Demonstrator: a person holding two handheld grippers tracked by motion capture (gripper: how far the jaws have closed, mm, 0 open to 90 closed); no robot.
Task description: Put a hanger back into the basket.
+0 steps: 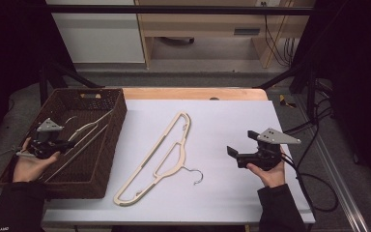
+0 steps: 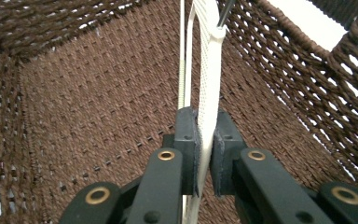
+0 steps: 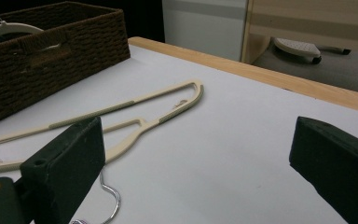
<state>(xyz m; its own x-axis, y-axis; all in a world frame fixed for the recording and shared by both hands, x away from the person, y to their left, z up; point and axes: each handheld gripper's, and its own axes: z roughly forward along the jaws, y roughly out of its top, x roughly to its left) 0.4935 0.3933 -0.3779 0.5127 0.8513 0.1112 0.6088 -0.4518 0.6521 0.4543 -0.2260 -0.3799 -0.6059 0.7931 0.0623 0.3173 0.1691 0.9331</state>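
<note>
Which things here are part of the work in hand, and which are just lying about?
In the job:
- left tool, shut on the white hanger
- brown woven basket, with that hanger inside
- cream hanger on the white table
- right tool, open, held above the table

Lying about:
- black cables at the table's right edge
- wooden furniture behind

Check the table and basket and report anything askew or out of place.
Nothing is damaged or spilled. One cream hanger lies diagonally on the white table, outside the wicker basket. The left tool is shut on a second hanger inside the basket. The right tool is open above the table.
</note>
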